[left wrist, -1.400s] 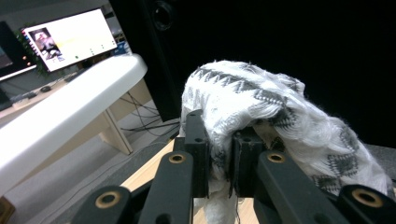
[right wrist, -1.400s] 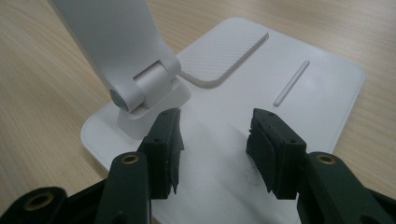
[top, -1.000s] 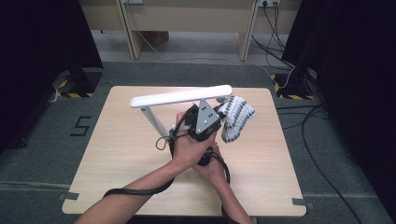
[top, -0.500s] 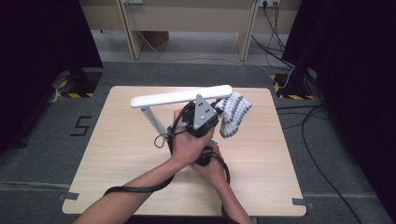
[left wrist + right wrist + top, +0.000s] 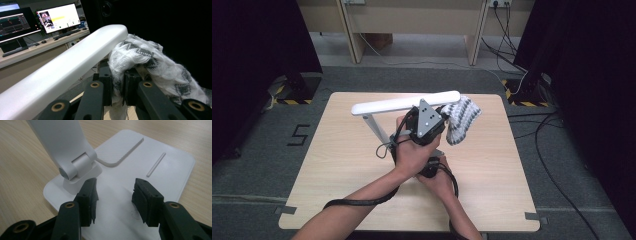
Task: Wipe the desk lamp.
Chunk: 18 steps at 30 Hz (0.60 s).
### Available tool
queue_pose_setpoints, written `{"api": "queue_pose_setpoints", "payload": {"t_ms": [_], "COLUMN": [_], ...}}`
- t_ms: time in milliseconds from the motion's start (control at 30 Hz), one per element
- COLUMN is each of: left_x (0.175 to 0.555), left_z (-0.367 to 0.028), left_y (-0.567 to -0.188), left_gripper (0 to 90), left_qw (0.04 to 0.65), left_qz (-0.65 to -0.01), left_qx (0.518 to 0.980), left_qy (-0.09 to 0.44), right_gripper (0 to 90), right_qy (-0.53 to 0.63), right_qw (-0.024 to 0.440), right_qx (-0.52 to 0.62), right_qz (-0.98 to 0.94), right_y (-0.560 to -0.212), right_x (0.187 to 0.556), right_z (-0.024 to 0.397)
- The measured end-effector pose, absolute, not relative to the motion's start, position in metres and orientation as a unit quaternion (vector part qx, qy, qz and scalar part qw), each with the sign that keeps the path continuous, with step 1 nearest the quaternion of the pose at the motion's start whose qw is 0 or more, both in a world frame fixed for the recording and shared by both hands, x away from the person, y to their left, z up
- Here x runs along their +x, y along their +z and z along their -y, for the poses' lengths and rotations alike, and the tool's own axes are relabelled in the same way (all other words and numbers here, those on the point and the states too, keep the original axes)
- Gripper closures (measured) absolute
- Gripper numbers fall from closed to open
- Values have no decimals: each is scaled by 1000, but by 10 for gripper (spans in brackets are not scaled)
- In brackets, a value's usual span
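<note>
table [image 5: 337, 190]: unchanged | left claw [image 5: 117, 82]: still clamps cloth [image 5: 150, 62] | right claw [image 5: 115, 200]: open, unmoved

Left black two-jaw tool [image 5: 117, 85] raised, jaws nearly together, clamped on fabric. Right black two-jaw tool [image 5: 113, 197] low and angled down, jaws parted with nothing between them. Forearms cross, left hand [image 5: 412, 155] over right hand [image 5: 439, 180].

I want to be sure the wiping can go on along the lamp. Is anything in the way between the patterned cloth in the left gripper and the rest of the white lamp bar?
Nothing visible blocks it. The left gripper pinches the grey-and-white patterned knit cloth against the end of the long white lamp bar, whose top runs bare from there.
</note>
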<state>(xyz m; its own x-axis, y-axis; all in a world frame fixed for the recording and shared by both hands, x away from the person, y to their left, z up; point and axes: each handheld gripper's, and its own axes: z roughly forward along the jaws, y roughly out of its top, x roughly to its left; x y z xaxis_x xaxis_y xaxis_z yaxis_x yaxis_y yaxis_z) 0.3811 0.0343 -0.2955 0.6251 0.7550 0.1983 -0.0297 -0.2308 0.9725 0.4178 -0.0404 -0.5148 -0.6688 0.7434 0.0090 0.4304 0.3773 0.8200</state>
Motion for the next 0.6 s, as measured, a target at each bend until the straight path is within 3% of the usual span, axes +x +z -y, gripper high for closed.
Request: {"api": "queue_pose_setpoints", "payload": {"t_ms": [600], "left_x": [380], "left_z": [-40], "left_y": [-301], "left_gripper": [804], "left_qw": [567], "left_qz": [-272], "left_qx": [691], "left_qy": [356], "right_gripper": [539], "right_qy": [424], "right_qw": [183], "right_qx": [365], "right_qz": [-808], "right_y": [-515], "right_x": [418], "right_z": [40]}}
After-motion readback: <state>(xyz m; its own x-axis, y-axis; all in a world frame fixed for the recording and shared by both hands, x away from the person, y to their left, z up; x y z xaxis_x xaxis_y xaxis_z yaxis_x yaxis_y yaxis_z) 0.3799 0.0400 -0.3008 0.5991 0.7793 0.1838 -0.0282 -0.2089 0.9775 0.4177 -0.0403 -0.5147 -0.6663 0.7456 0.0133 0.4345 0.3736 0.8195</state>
